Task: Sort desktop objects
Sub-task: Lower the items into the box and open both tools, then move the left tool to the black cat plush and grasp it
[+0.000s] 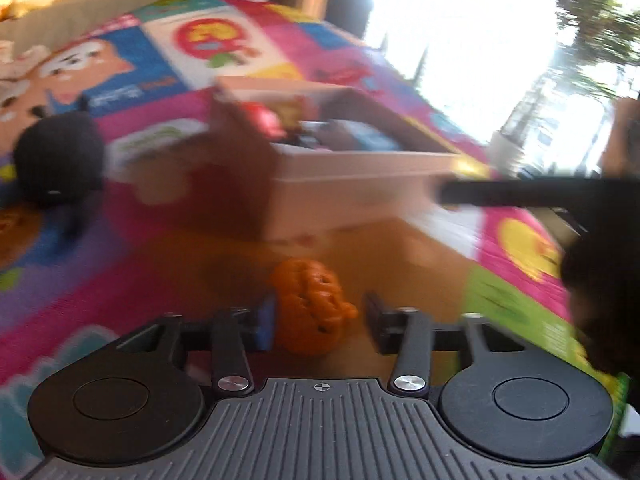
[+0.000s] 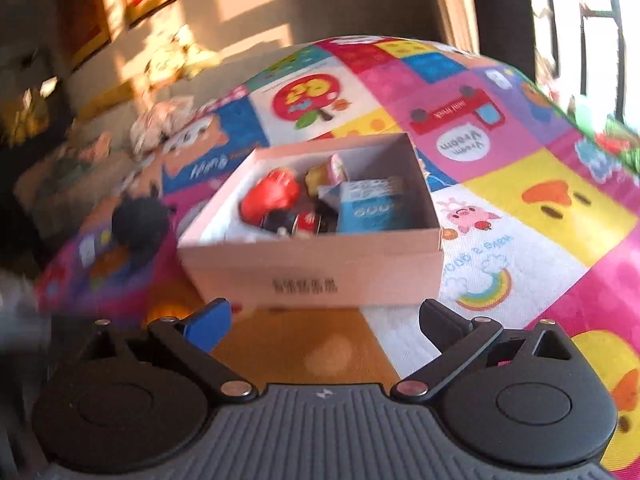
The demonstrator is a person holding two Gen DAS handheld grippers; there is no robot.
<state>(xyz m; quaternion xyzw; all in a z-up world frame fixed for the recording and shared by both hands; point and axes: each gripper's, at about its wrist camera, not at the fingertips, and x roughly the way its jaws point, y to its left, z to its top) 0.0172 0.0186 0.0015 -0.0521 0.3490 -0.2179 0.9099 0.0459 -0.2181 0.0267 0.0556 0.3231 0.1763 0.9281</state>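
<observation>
Two grippers over colourful play mat point(image 2: 520, 152). Left gripper point(image 1: 318, 320): jaws partly parted around orange pumpkin toy point(image 1: 310, 306), left pad touching, right pad just clear; grip uncertain. Right gripper point(image 2: 322, 320): spread wide, empty, before open box point(image 2: 312, 272) holding red toy point(image 2: 270, 196) and blue carton point(image 2: 370, 208).

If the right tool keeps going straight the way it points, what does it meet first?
Probably the near wall of the pale pink cardboard box, dead ahead of the open right tool; depth is uncertain.

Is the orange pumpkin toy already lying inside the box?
No, the orange pumpkin toy lies on the mat in front of the box, between the left gripper's fingers.
</observation>
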